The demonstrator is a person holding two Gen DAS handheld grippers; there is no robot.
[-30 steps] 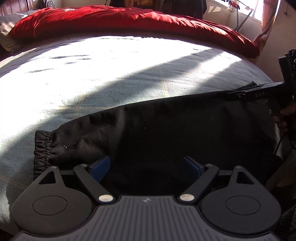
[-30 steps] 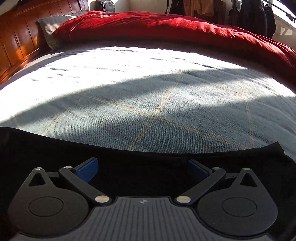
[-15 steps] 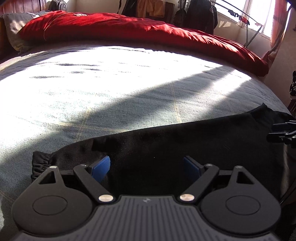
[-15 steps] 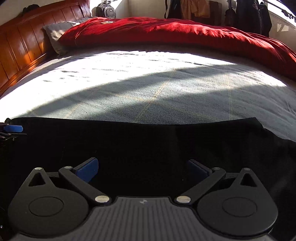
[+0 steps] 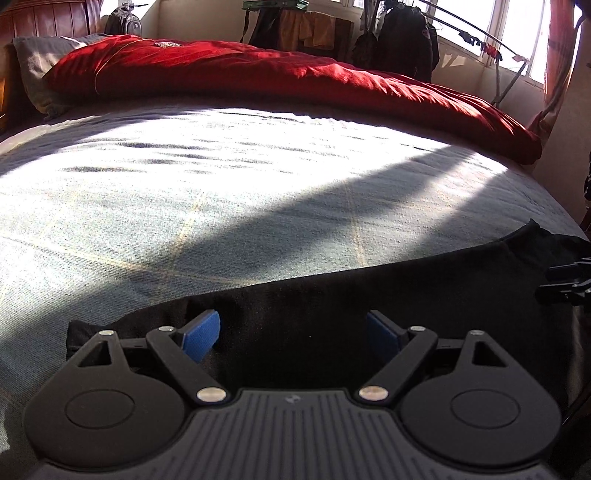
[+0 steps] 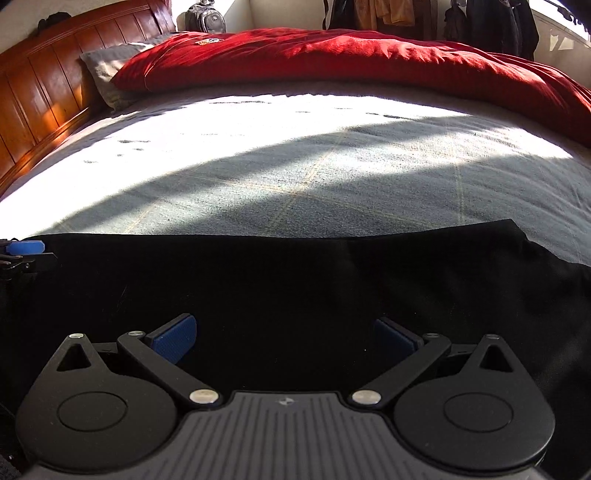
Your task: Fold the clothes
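Observation:
A black garment [image 5: 332, 302] lies flat along the near edge of the grey bed cover [image 5: 221, 192]; its gathered cuff end [image 5: 79, 334] peeks out at the left. My left gripper [image 5: 291, 338] hovers open over the cuff end, blue pads wide apart with nothing pinched. In the right wrist view the same black garment [image 6: 295, 280] fills the lower half. My right gripper [image 6: 284, 338] is open above it, with only cloth below. The right gripper's tip [image 5: 565, 284] shows at the garment's far right end. The left gripper's blue pad [image 6: 26, 247] shows at the left edge.
A red duvet [image 5: 295, 81] is bunched along the far side of the bed beside a grey pillow [image 6: 107, 74]. A wooden headboard [image 6: 44, 96] rises at the left. A backpack [image 6: 205, 16], hanging clothes [image 5: 402, 40] and a window [image 5: 517, 37] lie beyond.
Both views have drawn back from the garment, so more bed shows beyond it. The right gripper slid from the garment's upper right to its right end. The left gripper's pad entered the right view.

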